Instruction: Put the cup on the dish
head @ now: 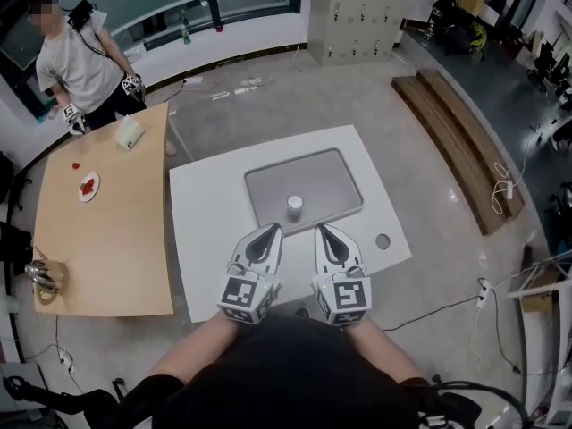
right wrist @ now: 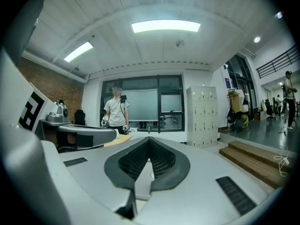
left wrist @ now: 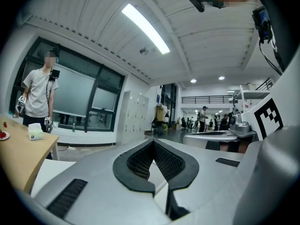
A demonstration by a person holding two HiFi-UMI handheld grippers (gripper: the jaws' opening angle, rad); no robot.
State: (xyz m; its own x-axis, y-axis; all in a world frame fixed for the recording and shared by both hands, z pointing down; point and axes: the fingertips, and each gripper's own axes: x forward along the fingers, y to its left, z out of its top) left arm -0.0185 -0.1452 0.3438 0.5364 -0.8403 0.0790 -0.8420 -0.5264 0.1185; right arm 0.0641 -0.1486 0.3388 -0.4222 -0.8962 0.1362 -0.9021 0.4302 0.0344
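Cup (head: 295,206) stands on grey dish (head: 335,172), ahead of and between left gripper (head: 274,230) and right gripper (head: 321,230); both pressed together, empty.

an open lab-like office hall: grey lockers (head: 371,12), a wooden worktable (head: 107,239), cables (head: 506,186) on the bare floor (head: 295,105).

Overhead downward, two low forward, sharing far person (head: 82,61)

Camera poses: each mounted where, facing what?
Head view: on head, steeply down at cup on grey tray; left gripper, right gripper, forearms.
Left gripper view: on left gripper, level across room; shut jaws, right gripper's cube.
Right gripper view: on right gripper, same heading; shut jaws, left gripper's cube.
All share standing person, lockers.
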